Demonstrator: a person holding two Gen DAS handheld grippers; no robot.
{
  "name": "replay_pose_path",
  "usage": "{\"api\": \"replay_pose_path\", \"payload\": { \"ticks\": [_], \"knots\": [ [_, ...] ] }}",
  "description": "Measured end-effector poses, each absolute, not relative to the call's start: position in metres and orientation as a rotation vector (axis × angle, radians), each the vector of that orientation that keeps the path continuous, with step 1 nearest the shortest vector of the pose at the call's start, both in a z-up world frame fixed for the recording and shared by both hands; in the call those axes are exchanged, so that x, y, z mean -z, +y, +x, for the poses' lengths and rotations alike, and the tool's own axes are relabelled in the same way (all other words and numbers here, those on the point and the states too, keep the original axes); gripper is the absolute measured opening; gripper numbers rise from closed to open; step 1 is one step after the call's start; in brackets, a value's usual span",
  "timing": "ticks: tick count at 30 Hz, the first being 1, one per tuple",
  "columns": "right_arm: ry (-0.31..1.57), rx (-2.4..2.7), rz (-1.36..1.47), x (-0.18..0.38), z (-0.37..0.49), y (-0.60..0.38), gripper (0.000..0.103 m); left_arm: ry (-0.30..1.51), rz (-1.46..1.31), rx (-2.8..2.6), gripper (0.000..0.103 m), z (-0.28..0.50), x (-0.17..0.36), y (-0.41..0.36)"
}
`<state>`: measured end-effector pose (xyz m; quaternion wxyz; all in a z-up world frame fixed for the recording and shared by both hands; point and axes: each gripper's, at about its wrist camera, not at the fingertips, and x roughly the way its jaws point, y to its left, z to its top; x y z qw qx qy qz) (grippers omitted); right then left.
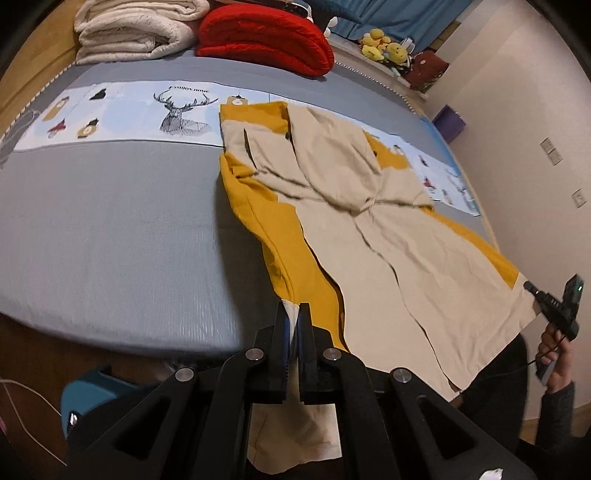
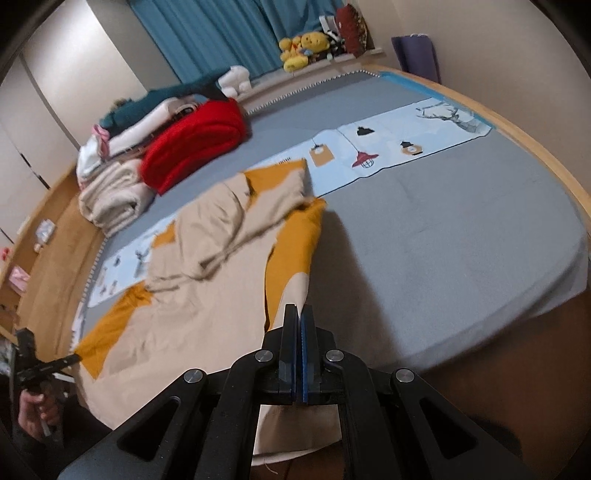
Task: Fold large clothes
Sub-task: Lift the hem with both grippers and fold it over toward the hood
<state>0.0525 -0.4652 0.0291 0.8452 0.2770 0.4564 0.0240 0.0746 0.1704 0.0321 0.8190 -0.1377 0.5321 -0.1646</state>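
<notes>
A large beige and mustard-yellow garment (image 1: 373,229) lies spread on the grey bed, its upper part folded over in loose creases; it also shows in the right wrist view (image 2: 207,266). My left gripper (image 1: 294,314) is shut on the garment's hem corner at the bed's near edge. My right gripper (image 2: 300,314) is shut on the other hem corner. Each gripper appears at the edge of the other's view, the right gripper (image 1: 532,287) at the far right and the left gripper (image 2: 75,357) at the far left, both pinching the hem.
A grey bed (image 1: 110,236) with a printed blue-white strip (image 1: 122,110) across it. A red folded blanket (image 1: 266,37) and cream folded blankets (image 1: 136,29) are stacked at the head. Plush toys (image 1: 384,46) sit on a ledge. The wooden bed frame (image 2: 554,155) curves around.
</notes>
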Motion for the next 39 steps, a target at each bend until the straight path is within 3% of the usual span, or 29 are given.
{"api": "replay_pose_path", "payload": {
  "ticks": [7, 14, 21, 28, 33, 39],
  "knots": [
    [0.85, -0.026, 0.598, -0.082, -0.011, -0.47, 0.001, 1.12, -0.397, 0.38, 0.001, 0.033, -0.059, 0.199],
    [0.822, -0.007, 0.59, -0.079, 0.032, -0.485, 0.001, 1.112, -0.417, 0.373, 0.001, 0.08, -0.061, 0.199],
    [0.875, 0.005, 0.541, -0.026, 0.159, -0.49, 0.001, 1.144, -0.464, 0.333, 0.001, 0.192, -0.012, 0.198],
    [1.022, 0.047, 0.498, 0.076, 0.304, -0.488, 0.001, 1.274, -0.481, 0.248, 0.002, 0.302, 0.075, 0.192],
    [1.096, 0.115, 0.474, 0.132, 0.344, -0.486, 0.0, 1.393, -0.455, 0.189, 0.002, 0.327, 0.123, 0.191],
    [1.109, 0.1, 0.532, 0.145, 0.36, -0.499, 0.003, 1.386, -0.466, 0.193, 0.01, 0.339, 0.117, 0.207]
  ]
}}
